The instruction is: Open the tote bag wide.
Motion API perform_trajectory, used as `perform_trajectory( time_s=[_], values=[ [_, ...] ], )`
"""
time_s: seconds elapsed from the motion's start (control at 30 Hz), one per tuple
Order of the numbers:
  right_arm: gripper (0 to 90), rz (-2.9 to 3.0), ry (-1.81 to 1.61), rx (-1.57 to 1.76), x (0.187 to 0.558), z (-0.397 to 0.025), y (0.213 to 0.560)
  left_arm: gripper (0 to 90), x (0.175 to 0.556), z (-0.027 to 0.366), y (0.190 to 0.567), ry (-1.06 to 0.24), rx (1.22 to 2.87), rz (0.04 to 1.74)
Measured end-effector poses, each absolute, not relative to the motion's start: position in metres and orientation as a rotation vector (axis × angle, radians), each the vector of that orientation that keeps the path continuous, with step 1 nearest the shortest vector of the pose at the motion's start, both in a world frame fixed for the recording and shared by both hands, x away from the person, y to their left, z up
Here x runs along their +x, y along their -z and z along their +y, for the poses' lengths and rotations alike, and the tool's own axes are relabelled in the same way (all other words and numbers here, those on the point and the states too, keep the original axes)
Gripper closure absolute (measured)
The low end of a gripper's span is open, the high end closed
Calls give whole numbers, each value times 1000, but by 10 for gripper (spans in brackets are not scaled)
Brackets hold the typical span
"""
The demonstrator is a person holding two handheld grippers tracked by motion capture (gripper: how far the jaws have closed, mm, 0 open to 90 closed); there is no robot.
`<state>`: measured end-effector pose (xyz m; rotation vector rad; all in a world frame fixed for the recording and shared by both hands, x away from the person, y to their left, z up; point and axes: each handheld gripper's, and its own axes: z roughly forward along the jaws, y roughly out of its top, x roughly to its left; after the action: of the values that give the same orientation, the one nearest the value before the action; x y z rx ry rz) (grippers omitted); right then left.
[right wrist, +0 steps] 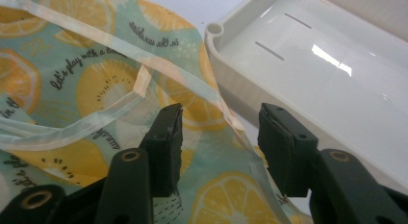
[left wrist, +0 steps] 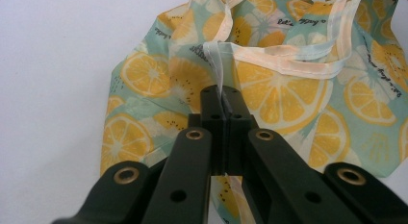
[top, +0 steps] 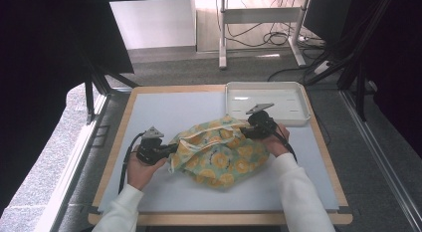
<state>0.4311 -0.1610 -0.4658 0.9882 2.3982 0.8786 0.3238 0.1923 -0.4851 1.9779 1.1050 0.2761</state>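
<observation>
Left gripper (left wrist: 222, 96): black jaws closed tight on a thin fold of the cloth bag (left wrist: 269, 89), pale see-through edge pinched between the tips. Jaw links are matte black plastic with brass-coloured rivets; lower part of the gripper body is cut off at the bottom of the left gripper view. In the high view the left gripper (top: 171, 149) sits at the bag's left edge, held by the left hand (top: 139, 170), grey three-cornered plate on top, black cable looping off to the left.

Right gripper (right wrist: 219, 137): jaws apart, nothing clamped, the bag's hem running up between them. Pads look dark and rubbery, slightly scuffed. Whether the tips touch the fabric is hard to tell. High view: right gripper (top: 245, 131) at the bag's upper right edge, right hand (top: 276, 140) partly hidden behind it.

Bag (top: 219, 151) lies crumpled mid-table, thin glossy fabric, mint green with orange and lemon slice print, peach-white trim straps, small black script partly readable. Underside and inside hidden by folds.

White plastic tray (right wrist: 308, 65), shallow, rounded corners, glossy with light glare, two slots in its floor, just beside the bag's far right; far side cropped in the right gripper view.

Table (top: 164, 110): pale grey mat, wooden rim. White sleeves (top: 298, 197) cut off at bottom edge.
</observation>
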Motion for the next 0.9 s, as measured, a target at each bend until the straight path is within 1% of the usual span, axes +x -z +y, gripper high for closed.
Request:
perform_trajectory(
  time_s=[0.03, 0.2, 0.23, 0.27, 0.3, 0.37, 0.4, 0.43, 0.67, 0.9],
  values=[
    [599, 2391, -870, 985, 432, -160, 467, 900, 324, 192, 485, -276, 1974, 1105],
    [737, 2374, -897, 992, 434, -158, 467, 900, 324, 193, 485, -273, 1972, 1107],
    [737, 2374, -897, 992, 434, -158, 467, 900, 324, 194, 485, -274, 1970, 1110],
    [757, 2371, -908, 995, 434, -159, 467, 900, 324, 194, 485, -272, 1971, 1110],
    [805, 2372, -922, 1004, 435, -159, 467, 900, 325, 195, 486, -272, 1970, 1113],
    [844, 2374, -931, 1010, 435, -160, 468, 900, 325, 195, 486, -270, 1968, 1114],
    [844, 2374, -931, 1010, 435, -160, 468, 900, 325, 195, 486, -270, 1968, 1114],
    [875, 2374, -953, 1013, 436, -161, 467, 900, 325, 196, 486, -275, 1962, 1114],
    [886, 2354, -1035, 996, 429, -164, 460, 900, 324, 198, 485, -280, 1958, 1118],
    [886, 2289, -1146, 966, 414, -172, 442, 900, 321, 202, 478, -289, 1914, 1114]
  ],
)
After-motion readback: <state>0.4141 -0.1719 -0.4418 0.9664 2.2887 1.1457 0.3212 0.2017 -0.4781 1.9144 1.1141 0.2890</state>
